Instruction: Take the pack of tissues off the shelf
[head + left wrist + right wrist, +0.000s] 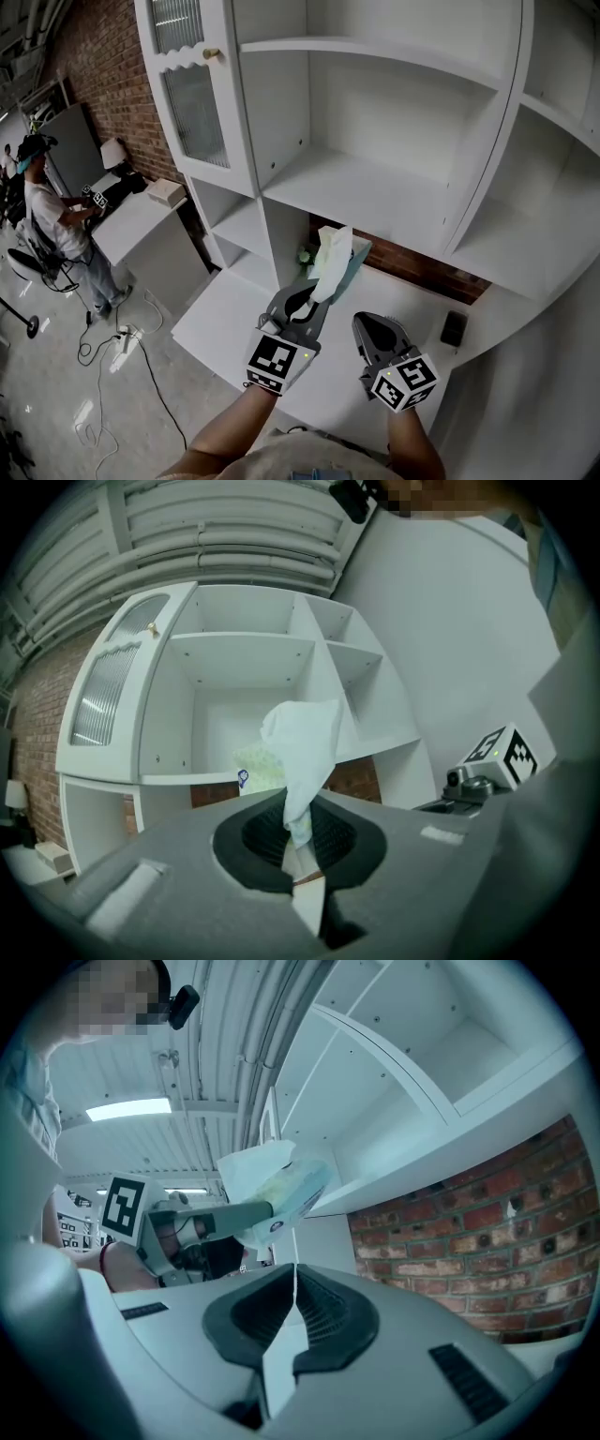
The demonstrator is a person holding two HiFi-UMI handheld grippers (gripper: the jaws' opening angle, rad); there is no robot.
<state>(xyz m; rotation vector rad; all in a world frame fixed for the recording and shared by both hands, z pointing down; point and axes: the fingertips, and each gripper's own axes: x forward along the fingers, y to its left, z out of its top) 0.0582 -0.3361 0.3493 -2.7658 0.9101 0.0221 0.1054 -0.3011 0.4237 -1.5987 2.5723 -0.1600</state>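
Basically, the left gripper (305, 302) is clamping the pack of tissues (334, 255) by one thin end. Its jaws are nearly together on the wrapper, so the rest of the pack is sticking out past them, pointing toward the far shelf (375, 192). The pack is hanging in the air in front of the shelf, above the white tabletop (225, 323), and I'm not seeing it touching either one. I'm reading the lift-off as done.

The edge pinch is probably deliberate: the body of the pack is looking too wide and soft for these jaws. The downside is that the whole pack is riding on a soft seam and could slip or twist.

The right gripper (368, 330) is sitting just right of the left one, jaws together on nothing. It's likely parked out of the way, since one gripper is covering the job.

A small black object (454, 328) is lying farther right on the tabletop, well apart from both grippers.
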